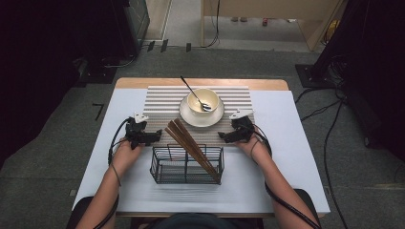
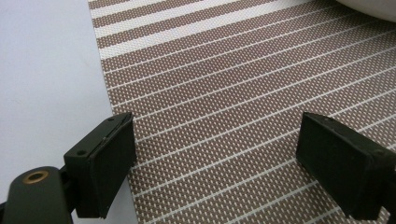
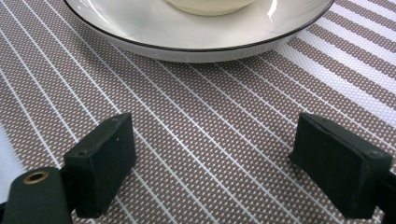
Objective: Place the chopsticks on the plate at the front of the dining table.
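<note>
A cream bowl (image 1: 203, 100) with a metal spoon (image 1: 193, 93) in it stands on a white plate (image 1: 191, 118) on the striped brown placemat (image 1: 157, 102). Brown chopsticks (image 1: 191, 145) lean out of a black wire basket (image 1: 187, 165) at the table's near side. My left gripper (image 1: 154, 136) rests at the mat's left edge, open, with nothing between its pads (image 2: 112, 163). My right gripper (image 1: 223, 136) lies low on the mat, right of the chopsticks, open and empty. In the right gripper view the plate (image 3: 196, 37) is just beyond its jaws.
A white sheet (image 1: 282, 143) covers the wooden table (image 1: 200, 83) under the mat. Black cables trail from both grippers along the forearms. Cables and dark equipment stand on the grey floor around the table.
</note>
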`<state>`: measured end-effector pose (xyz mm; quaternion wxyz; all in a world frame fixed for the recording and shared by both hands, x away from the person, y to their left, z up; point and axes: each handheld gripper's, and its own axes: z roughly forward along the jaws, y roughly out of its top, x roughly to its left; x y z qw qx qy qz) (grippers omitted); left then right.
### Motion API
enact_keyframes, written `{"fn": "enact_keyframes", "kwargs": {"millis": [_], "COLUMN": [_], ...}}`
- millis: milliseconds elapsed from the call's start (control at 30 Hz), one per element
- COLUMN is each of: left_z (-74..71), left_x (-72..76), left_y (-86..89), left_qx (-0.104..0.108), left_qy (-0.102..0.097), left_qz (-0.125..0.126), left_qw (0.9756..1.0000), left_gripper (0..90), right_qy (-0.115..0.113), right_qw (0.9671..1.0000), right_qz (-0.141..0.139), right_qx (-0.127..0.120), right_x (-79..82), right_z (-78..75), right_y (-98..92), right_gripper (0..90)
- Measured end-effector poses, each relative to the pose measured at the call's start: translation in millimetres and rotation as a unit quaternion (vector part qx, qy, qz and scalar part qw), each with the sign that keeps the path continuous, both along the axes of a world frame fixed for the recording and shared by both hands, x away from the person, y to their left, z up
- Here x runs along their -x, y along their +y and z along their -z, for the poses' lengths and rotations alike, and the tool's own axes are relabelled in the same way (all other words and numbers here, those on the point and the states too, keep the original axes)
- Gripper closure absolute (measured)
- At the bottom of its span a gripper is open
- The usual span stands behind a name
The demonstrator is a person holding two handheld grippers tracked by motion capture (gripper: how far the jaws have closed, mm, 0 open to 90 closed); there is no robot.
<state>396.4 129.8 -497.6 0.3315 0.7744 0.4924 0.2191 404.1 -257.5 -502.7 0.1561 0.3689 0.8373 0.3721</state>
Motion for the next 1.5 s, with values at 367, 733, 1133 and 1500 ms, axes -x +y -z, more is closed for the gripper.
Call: {"fn": "enact_keyframes", "kwargs": {"millis": [367, 733, 1133, 1500], "left_z": [0.1, 0.1, 0.1, 0.1], "left_x": [-0.5, -0.8, -0.8, -0.8], "left_y": [0.5, 0.5, 0.5, 0.5], "left_qx": [0.003, 0.004, 0.004, 0.004], "left_qy": [0.002, 0.003, 0.003, 0.004], "left_qz": [0.0, 0.0, 0.0, 0.0], "left_qw": [1.0, 1.0, 1.0, 1.0], "left_gripper": [12.5, 12.3, 12.3, 12.3], "right_qy": [0.0, 0.006, 0.032, 0.052], "right_qw": [1.0, 0.9999, 0.999, 0.9982], "right_qz": [0.0, 0.009, 0.03, 0.029], "right_qx": [0.0, 0.0, 0.011, 0.007], "right_x": [-0.3, -0.7, -4.1, -2.7], "right_z": [0.2, -1.0, -7.2, -15.4], "right_y": [0.0, 1.5, 6.7, 6.8], "right_gripper": [12.8, 13.0, 14.8, 18.3]}}
